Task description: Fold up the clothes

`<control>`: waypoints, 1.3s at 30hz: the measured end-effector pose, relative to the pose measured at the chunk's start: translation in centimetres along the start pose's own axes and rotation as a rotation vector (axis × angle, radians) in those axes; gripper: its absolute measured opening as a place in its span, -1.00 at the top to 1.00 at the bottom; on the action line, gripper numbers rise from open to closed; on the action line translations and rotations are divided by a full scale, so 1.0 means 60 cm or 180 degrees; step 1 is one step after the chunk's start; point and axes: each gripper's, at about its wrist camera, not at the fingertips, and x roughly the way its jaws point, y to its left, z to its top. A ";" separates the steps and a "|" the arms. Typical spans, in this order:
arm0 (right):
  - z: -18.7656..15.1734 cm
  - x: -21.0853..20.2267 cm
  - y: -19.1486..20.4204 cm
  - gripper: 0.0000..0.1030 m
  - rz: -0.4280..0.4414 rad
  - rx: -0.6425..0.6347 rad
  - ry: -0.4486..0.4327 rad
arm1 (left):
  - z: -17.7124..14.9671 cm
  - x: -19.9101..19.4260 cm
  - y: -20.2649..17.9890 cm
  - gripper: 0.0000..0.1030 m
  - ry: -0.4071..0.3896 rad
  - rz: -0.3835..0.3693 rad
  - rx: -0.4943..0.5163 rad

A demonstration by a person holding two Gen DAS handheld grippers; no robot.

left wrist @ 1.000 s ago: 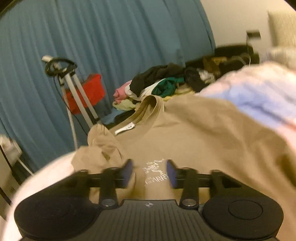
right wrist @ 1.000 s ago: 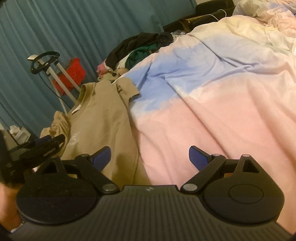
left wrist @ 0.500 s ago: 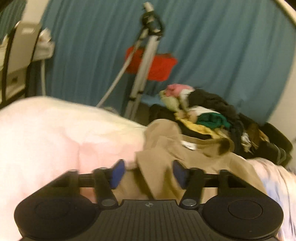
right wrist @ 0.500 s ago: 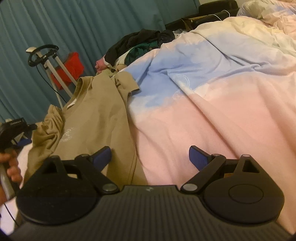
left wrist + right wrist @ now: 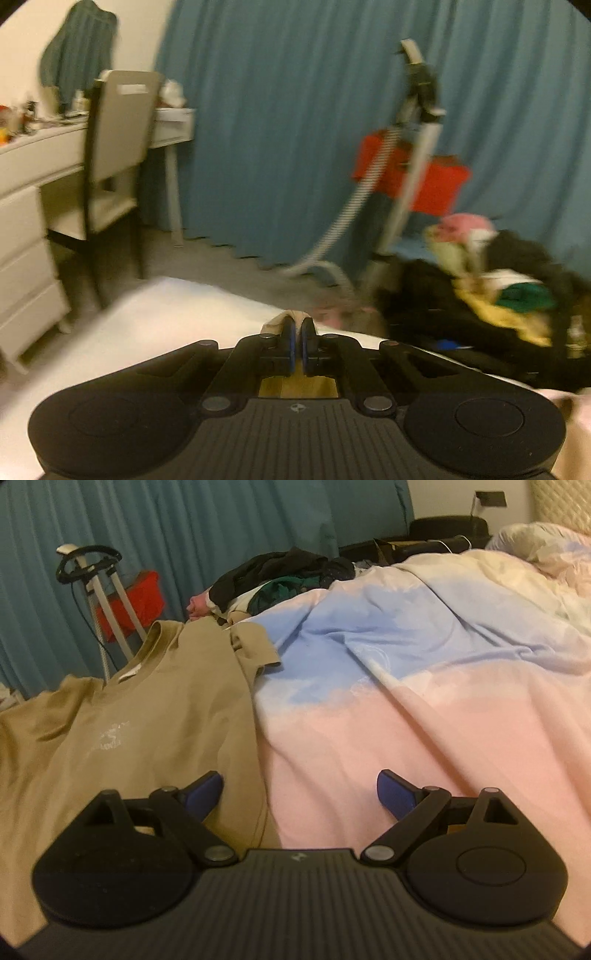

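Left claw (image 5: 296, 338): blue pads pressed almost together, a fold of tan fabric pinched between them and poking out past the tips; more tan cloth shows below, between the black linkages. Right claw (image 5: 299, 794): spread wide, blue pads well apart, gripping nothing, left pad over the tan T-shirt (image 5: 147, 716), right pad over the duvet (image 5: 424, 709). T-shirt lies front-up on the bed at the left of the right wrist view, soft knit, mildly creased, ribbed crew neck toward the far edge, one short sleeve folded out onto the duvet. Small white chest print (image 5: 110, 736), not legible. White neck label (image 5: 130, 672), writing too small to read. Duvet is smooth cotton-like cloth, pink near, blue band beyond, cream farther off, long shallow creases. In the left wrist view, pale bed surface (image 5: 155, 317) just beyond the claw, blurred. Farther, heap of loose clothes (image 5: 491, 288): black, yellow, green, pink, white pieces mixed; I cannot tell whether any container holds them. Behind the heap, upright metal stand with ribbed hose (image 5: 413, 147) and a red boxy item (image 5: 424, 181), contents not visible. At left, cream chair (image 5: 114, 155) on dark legs at a white table (image 5: 44, 155) with drawers, small clutter on top. Pleated teal curtain (image 5: 288, 118) at the back.
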 end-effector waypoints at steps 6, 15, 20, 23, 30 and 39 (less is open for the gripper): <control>-0.003 0.006 0.011 -0.79 -0.0005 -0.0105 -0.0006 | -0.041 -0.013 0.117 0.07 0.0264 -0.0264 -0.0498; -0.005 -0.005 0.008 -0.79 0.0055 -0.0034 0.0032 | -0.168 -0.067 0.151 0.00 0.0453 -0.0684 -0.0443; -0.005 -0.005 0.009 -0.79 0.0044 -0.0045 0.0046 | -0.162 -0.081 0.157 0.77 0.0389 -0.0546 -0.0484; -0.005 -0.003 0.009 -0.79 0.0035 -0.0055 0.0047 | -0.159 -0.089 0.160 0.82 0.0350 -0.0463 -0.0508; -0.005 -0.010 0.014 -0.80 0.0091 -0.0125 0.0014 | -0.166 -0.118 0.237 0.79 0.0383 -0.0293 -0.0779; -0.001 -0.015 0.023 -0.80 0.0161 -0.0215 -0.0049 | -0.191 -0.170 0.234 -0.28 0.0372 -0.0379 -0.0401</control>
